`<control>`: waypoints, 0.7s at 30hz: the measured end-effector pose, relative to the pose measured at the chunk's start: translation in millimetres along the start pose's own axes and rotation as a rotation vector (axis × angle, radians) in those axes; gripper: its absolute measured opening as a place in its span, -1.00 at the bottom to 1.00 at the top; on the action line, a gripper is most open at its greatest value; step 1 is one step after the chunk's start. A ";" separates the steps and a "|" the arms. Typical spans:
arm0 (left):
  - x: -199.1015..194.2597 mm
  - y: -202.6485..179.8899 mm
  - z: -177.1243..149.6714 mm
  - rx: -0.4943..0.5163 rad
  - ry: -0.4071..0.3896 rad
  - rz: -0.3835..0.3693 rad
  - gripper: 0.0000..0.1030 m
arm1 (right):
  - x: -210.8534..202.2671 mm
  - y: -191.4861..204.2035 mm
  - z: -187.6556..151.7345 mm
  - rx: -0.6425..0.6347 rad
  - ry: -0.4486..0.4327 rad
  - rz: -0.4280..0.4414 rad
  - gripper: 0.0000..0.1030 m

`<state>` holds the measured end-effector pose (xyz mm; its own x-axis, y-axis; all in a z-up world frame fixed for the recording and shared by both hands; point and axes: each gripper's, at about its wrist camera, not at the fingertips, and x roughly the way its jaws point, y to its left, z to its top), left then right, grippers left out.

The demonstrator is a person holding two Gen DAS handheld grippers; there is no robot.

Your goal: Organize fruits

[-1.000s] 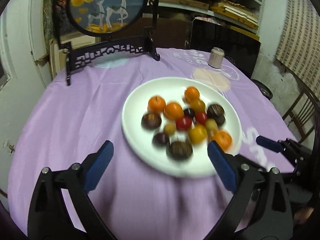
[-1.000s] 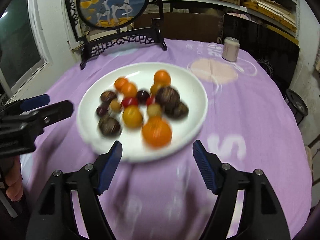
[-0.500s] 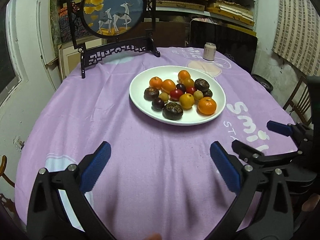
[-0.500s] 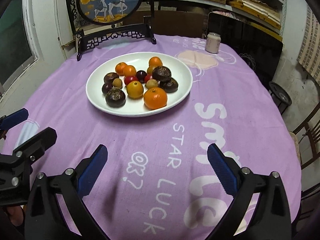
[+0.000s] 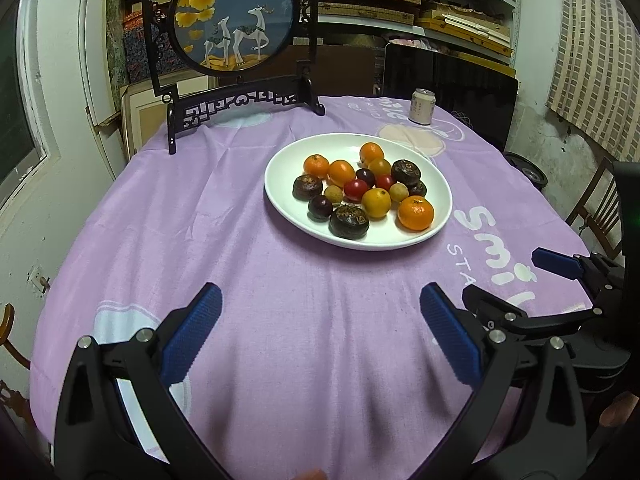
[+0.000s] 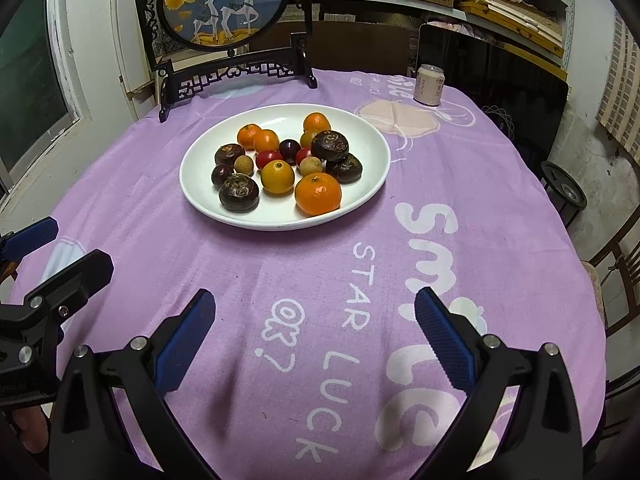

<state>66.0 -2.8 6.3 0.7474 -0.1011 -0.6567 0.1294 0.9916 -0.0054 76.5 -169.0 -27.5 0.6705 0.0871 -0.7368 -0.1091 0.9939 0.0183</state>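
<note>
Both tongs have drawn back from the fruit since a second ago, when the plate filled the space just ahead of their blue pads; now a broad stretch of purple cloth lies between them and it. Left tongs hang spread wide above the worktop, pinching nothing, and the right tongs are likewise spread and empty over the white lettering printed on the cloth. In the left view the right tongs show at 3 o'clock; in the right view the left tongs show at 9 o'clock. White plate sits well ahead toward 12 o'clock, holding the whole pile of fruits: a large orange mandarin at the near rim, a yellow fruit touching it at 9 o'clock, dark brown round fruits, red and purple ones, and small oranges farther back. Beyond the plate, at 1 o'clock, stands a pale can. At 11 o'clock a black carved stand carries a round deer picture.
</note>
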 end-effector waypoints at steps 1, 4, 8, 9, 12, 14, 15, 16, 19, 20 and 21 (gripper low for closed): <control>0.2 0.1 0.1 -0.001 0.001 -0.002 0.96 | 0.6 0.0 0.1 -0.001 -0.001 0.000 0.94; 0.1 0.0 0.1 0.000 0.001 -0.002 0.96 | 0.9 -0.2 0.0 0.000 0.000 0.000 0.94; 1.8 0.1 -0.5 -0.008 0.012 -0.009 0.96 | 1.4 -1.0 -0.3 0.002 0.005 0.004 0.94; 2.5 1.1 -0.8 -0.013 0.017 -0.012 0.96 | 1.3 -0.9 -0.5 0.002 0.006 0.005 0.94; 3.2 2.4 -1.5 -0.021 0.023 -0.009 0.96 | 1.0 0.1 -1.2 0.003 0.009 0.010 0.94; 3.4 2.4 -1.1 -0.023 0.027 -0.012 0.96 | 0.9 0.2 -1.2 0.004 0.010 0.012 0.94; 3.9 2.6 -1.0 -0.023 0.029 -0.012 0.96 | 1.3 -0.4 -0.9 0.005 0.011 0.013 0.94; 4.7 3.1 -0.7 -0.025 0.033 -0.013 0.96 | 1.4 -0.5 -0.9 0.005 0.011 0.013 0.94; 6.2 4.5 -0.5 -0.033 0.041 -0.012 0.96 | 2.1 0.4 -1.4 0.007 0.016 0.015 0.94; 6.3 4.4 -0.1 -0.035 0.041 -0.012 0.96 | 2.1 0.5 -1.4 0.007 0.017 0.015 0.94; 6.0 4.5 -0.2 -0.035 0.040 -0.009 0.96 | 2.7 -0.1 -0.8 0.007 0.017 0.016 0.94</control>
<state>71.0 1.0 2.2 0.7192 -0.1078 -0.6863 0.1126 0.9929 -0.0380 77.8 -168.9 -30.0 0.6563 0.1018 -0.7476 -0.1141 0.9928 0.0350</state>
